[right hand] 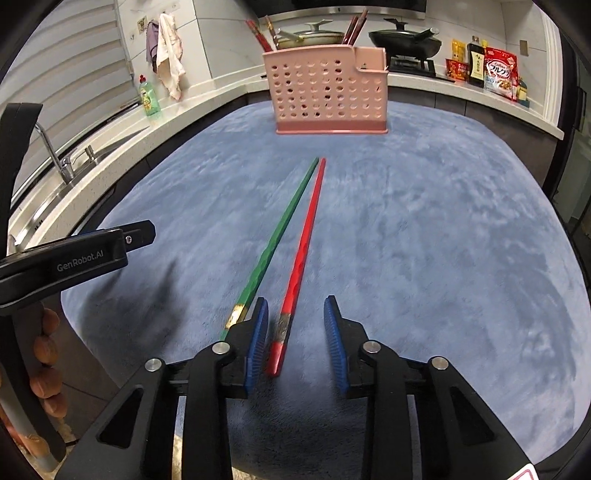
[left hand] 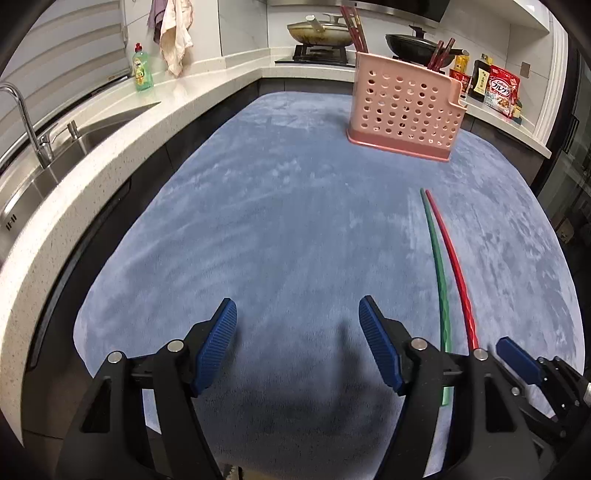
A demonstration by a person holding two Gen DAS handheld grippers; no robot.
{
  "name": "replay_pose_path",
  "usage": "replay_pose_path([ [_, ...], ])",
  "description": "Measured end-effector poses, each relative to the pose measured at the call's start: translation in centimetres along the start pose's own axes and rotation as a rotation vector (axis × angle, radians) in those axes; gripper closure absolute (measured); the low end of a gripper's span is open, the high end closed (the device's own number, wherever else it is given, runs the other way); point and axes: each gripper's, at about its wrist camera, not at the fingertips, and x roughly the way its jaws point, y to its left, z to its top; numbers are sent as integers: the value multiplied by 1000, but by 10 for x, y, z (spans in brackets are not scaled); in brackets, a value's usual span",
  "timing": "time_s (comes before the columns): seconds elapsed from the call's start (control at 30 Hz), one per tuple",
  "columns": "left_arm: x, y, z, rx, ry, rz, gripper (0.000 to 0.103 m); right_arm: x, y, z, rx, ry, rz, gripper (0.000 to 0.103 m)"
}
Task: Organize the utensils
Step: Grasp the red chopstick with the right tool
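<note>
A red chopstick (right hand: pixel 301 254) and a green chopstick (right hand: pixel 280 236) lie side by side on the blue cloth (right hand: pixel 424 240), tips pointing at the pink perforated utensil holder (right hand: pixel 328 92). The holder stands at the far end with several dark red chopsticks in it. My right gripper (right hand: pixel 296 302) is open low over the cloth; the red chopstick's thick end lies between its pads, touching neither. The green one runs just outside its left finger (right hand: pixel 258 332). My left gripper (left hand: pixel 297 306) is open over bare cloth, with the green chopstick (left hand: pixel 439 266) and the red chopstick (left hand: pixel 456 266) to its right.
A white counter (left hand: pixel 122 144) curves along the left with a steel sink (left hand: pixel 55 162), a faucet (left hand: pixel 26 118) and a green soap bottle (left hand: pixel 143 70). Behind the holder are a stove with a lidded pan (left hand: pixel 319 31) and a black wok (left hand: pixel 413 42). Food packets (left hand: pixel 500 90) stand far right.
</note>
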Motion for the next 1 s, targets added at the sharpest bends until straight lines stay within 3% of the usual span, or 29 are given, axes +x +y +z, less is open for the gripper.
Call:
replay_pose_path([
  [0.37, 0, 0, -6, 4, 11, -10, 34, 7, -1, -8, -3, 16, -10, 95],
  [1.0, -8, -53, -20, 96, 34, -104, 22, -8, -56, -12, 126, -1, -81, 96],
])
